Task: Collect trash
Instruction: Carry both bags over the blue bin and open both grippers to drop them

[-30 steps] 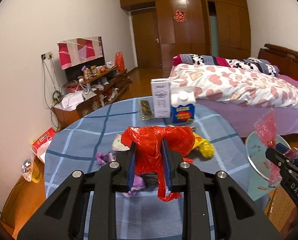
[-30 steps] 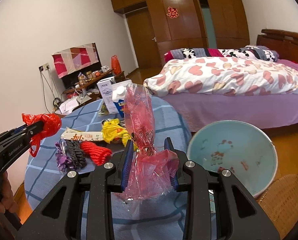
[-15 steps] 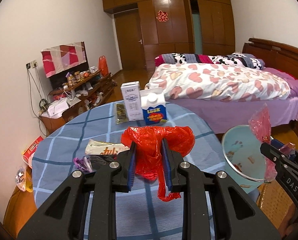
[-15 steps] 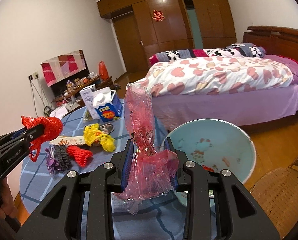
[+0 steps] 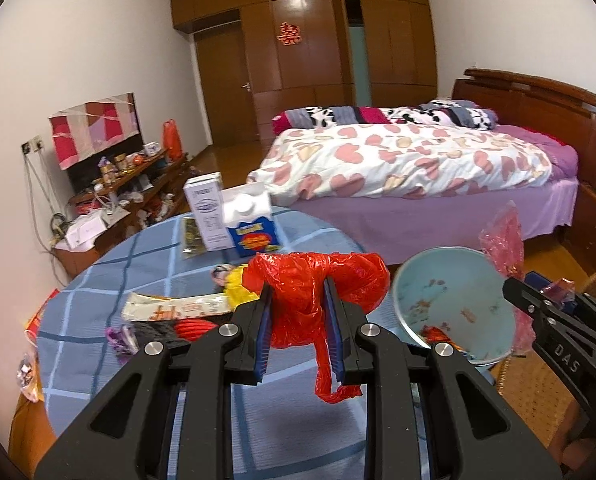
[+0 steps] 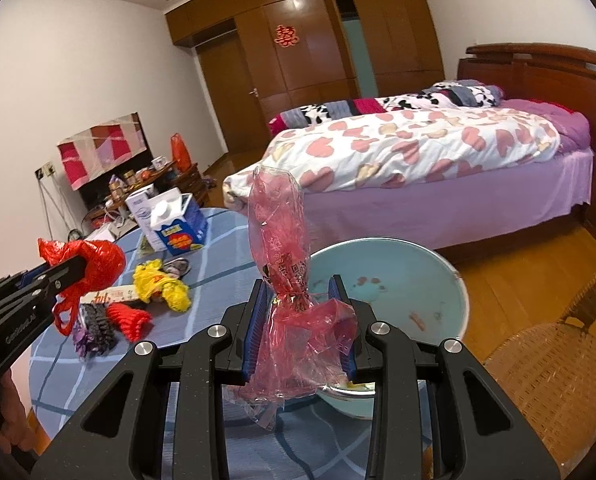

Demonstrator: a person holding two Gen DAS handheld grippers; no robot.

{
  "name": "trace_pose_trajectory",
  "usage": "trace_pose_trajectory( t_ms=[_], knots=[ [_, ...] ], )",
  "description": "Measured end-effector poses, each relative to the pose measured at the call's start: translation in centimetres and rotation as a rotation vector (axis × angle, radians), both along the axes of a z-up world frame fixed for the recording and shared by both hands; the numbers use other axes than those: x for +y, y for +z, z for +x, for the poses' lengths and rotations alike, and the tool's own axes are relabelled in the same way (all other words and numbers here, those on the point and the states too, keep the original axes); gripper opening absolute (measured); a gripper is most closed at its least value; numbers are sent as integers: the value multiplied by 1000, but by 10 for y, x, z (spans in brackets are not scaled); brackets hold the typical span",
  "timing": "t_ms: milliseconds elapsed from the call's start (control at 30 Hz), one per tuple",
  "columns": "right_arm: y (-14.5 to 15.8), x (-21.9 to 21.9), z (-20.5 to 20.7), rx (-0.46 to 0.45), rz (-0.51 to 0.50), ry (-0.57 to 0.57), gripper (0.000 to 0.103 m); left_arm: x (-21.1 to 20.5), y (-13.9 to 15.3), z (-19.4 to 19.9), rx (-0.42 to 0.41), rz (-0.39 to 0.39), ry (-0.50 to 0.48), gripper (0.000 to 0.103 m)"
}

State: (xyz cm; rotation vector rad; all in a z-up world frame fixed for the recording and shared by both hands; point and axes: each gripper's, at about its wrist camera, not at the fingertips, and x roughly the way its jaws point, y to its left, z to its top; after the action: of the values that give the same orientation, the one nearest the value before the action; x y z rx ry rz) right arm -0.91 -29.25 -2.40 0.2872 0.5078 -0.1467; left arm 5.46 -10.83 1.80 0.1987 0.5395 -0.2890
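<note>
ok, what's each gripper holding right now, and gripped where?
Left gripper: red plastic bag, pinched mid-bunch. Right gripper: clear pink wrapper, clamped at its tied neck.

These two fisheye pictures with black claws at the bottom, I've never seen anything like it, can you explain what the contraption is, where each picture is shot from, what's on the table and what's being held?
No robot here: a person holds a hand-held clamp in each hand, each with a camera looking along its two fingers. One picture comes from the left gripper, which is shut on a red plastic bag. The other comes from the right gripper, shut on a crumpled pink cellophane wrapper. Each gripper also shows at the edge of the other's picture. On the round blue checked table lie two cartons, a yellow bag, a long printed wrapper and red and purple scraps. Beside the table is a pale blue basin with bits already in it, probably the trash bin.
</note>
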Motion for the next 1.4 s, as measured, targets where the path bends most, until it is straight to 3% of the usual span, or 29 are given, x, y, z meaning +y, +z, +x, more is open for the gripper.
trace_pose_trajectory(
  t_ms=[333,567,967,1400],
  knots=[
    [3,-20,-4,-11,-11,-65,32,-15,-6,1,22,-40,-66,23],
    [-10,-33,1,29,-43,-129,32,-32,-14,8,48,-34,-80,23],
    [-42,-71,9,127,23,-235,33,-104,-32,11,63,1,-196,24],
    [-59,-93,15,177,84,-264,33,-146,-64,32,160,11,-251,26]
  ],
)
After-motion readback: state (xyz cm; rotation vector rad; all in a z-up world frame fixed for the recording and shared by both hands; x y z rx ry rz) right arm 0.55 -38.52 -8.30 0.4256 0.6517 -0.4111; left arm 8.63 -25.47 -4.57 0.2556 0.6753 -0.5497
